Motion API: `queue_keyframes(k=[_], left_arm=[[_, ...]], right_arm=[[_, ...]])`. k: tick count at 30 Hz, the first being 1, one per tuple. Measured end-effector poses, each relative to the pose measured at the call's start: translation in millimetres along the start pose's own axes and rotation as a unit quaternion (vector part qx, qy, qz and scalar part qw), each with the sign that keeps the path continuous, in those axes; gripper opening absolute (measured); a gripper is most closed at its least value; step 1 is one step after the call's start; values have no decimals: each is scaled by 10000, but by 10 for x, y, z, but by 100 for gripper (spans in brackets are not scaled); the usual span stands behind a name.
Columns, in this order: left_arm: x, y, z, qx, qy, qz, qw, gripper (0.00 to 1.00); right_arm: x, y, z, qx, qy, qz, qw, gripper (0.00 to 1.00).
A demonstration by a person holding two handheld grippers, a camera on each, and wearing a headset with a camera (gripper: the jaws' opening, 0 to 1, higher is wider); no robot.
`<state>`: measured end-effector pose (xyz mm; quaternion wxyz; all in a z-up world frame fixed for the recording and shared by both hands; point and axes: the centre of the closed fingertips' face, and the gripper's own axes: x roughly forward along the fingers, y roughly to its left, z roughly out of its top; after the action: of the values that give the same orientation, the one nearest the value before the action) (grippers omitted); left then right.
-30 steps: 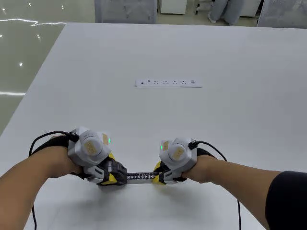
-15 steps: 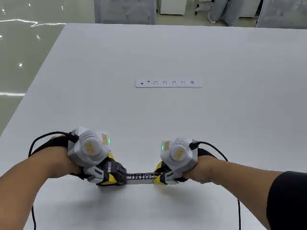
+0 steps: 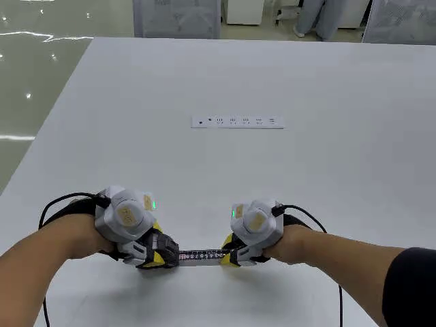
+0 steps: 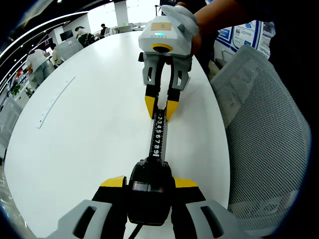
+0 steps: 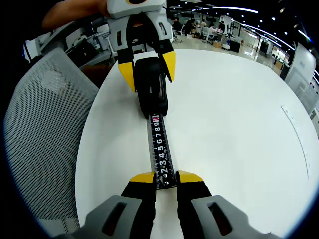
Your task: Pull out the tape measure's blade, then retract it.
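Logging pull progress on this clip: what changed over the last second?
The right gripper, shut on the blade, edged slightly away from the left gripper, drawing out a little more blade. The left gripper stays shut on the tape case; the power strip has not moved.

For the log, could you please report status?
Left gripper shut on tape measure case. Right gripper shut on blade, short length out. Power strip far ahead.

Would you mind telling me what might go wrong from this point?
1. The right gripper pinches just the blade tip; if it slips, the blade could snap back into the case.
2. The left gripper holds the case near the table edge; a twist might drop it off.
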<state>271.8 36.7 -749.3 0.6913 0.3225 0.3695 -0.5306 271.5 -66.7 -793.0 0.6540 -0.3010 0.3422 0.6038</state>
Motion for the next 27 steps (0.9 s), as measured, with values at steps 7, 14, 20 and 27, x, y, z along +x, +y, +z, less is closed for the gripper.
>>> queue_keyframes(k=[7,14,20,27], left_arm=[[2,1,0,-3,-3,-3,10000,30],[2,2,0,-15,-26,0,10000,30],[2,2,-1,-19,-17,-7,10000,30],[0,-1,-3,-24,-20,3,10000,30]], right_arm=[[-6,-2,-8,-1,5,-4,10000,11],[-37,-12,-40,33,42,-1,10000,11],[-51,-22,-59,49,50,-5,10000,11],[-75,-31,-89,77,56,-8,10000,11]])
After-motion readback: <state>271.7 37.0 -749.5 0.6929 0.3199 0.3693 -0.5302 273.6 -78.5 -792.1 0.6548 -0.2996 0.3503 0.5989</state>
